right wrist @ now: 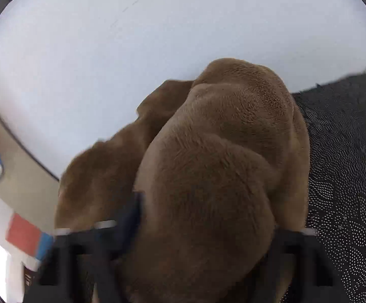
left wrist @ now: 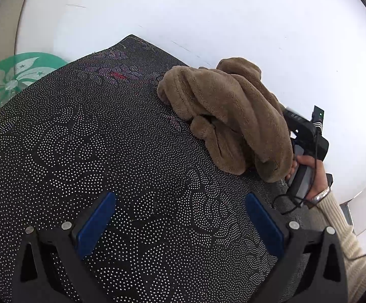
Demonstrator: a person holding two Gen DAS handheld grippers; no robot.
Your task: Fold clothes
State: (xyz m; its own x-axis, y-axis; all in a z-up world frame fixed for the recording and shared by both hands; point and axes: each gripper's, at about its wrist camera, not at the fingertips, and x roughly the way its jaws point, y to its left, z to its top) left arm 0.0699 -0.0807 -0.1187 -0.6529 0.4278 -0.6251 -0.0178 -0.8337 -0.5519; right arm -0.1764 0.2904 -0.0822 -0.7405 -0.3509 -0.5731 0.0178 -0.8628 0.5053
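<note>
At the right of the left wrist view, a brown fleece garment [left wrist: 231,116] lay bunched on the dotted black table [left wrist: 107,139]. The left gripper [left wrist: 180,224] gaped empty. Fleece smothered the right gripper [right wrist: 203,229], its grip unreadable; spreading flat would likely serve best.

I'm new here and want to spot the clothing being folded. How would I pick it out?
Find the black cloth speckled with white dots that covers the white table. At its edge lies the brown fleece garment, bunched in a heap, with the right claw around it. It is the only fuzzy, plain brown thing there.
</note>
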